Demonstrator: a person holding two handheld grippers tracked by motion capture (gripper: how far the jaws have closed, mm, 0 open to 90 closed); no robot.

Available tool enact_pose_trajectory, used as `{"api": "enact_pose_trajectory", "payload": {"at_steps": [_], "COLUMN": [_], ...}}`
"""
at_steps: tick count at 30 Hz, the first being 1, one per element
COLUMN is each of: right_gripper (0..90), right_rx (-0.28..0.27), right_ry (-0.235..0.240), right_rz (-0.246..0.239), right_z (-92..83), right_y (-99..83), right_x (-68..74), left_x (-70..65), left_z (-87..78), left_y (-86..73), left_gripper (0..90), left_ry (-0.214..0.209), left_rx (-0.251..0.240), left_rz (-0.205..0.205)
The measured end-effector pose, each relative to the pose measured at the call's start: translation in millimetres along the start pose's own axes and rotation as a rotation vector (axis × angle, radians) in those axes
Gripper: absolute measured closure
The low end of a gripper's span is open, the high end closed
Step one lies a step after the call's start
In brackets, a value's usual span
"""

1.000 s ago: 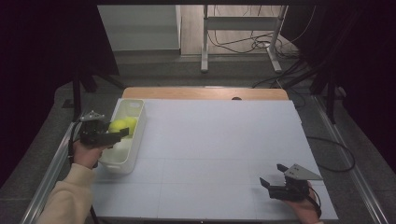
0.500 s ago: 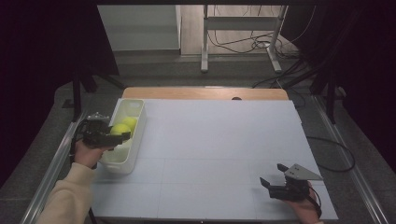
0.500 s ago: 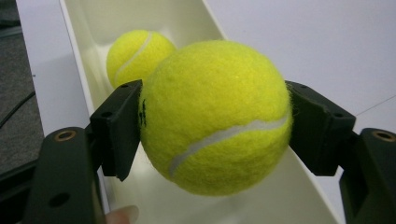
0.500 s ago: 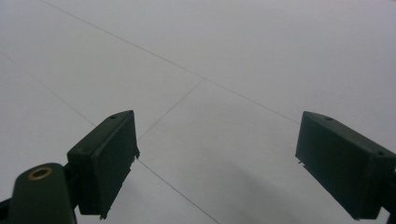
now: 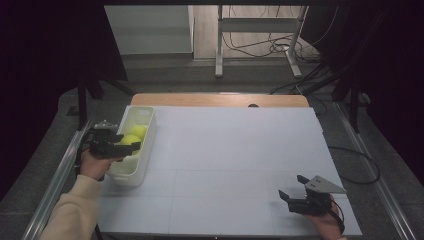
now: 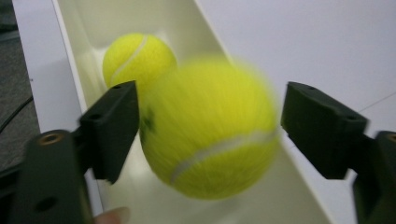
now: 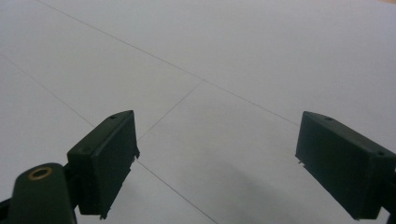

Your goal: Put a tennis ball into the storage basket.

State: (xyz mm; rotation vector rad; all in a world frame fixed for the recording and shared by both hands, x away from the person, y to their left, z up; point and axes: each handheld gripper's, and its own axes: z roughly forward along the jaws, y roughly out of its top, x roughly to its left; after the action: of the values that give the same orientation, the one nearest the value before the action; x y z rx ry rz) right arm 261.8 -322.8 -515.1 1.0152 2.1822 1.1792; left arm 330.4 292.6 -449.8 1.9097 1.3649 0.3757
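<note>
A white oblong bin stands at the table's left side with two yellow tennis balls in it. My left gripper hovers over the bin's near half, open. In the left gripper view a blurred tennis ball sits between the spread jaws; the left jaw is at its side and the right jaw stands clear of it. The second ball lies farther along the bin floor. My right gripper rests low over the table's front right, open and holding nothing.
The white tabletop stretches between the two grippers. A wooden strip runs along its far edge. Metal rails flank the table, and a stand with cables is on the floor beyond.
My left gripper has drifted slightly over the bin, and the ball between its jaws now looks loose and in motion. The right gripper has stayed in place.
</note>
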Motion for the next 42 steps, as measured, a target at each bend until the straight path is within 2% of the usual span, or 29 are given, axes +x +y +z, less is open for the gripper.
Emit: {"api": "enact_pose_trajectory", "payload": {"at_steps": [8,19,23,32,42], "right_gripper": [13.4,13.4,13.4,13.4,13.4], "right_rx": [0.003,-0.002,-0.002,-0.001,-0.004], "right_ry": [0.0,-0.001,-0.001,-0.001,0.018], "right_rz": [-0.002,-0.001,0.0,-0.005,-0.015], "right_z": [-0.2,-0.4,-0.7,-1.1,-0.8], "right_y": [0.2,0.1,0.0,0.2,0.6], "right_x": [0.2,0.4,0.3,1.1,3.3], "left_x": [-10.8,-16.3,-22.3,-42.1,-77.1], "left_z": [-13.4,-14.0,-15.8,-19.4,-15.1], "left_y": [3.3,1.3,-1.0,-7.9,-21.2], "left_gripper": [17.1,16.2,16.1,16.1,16.3], "left_ry": [-0.042,-0.07,-0.081,-0.144,-0.239], "left_rx": [-0.099,-0.129,-0.141,-0.185,-0.226], "left_rz": [0.024,0.03,0.052,0.084,0.135]}}
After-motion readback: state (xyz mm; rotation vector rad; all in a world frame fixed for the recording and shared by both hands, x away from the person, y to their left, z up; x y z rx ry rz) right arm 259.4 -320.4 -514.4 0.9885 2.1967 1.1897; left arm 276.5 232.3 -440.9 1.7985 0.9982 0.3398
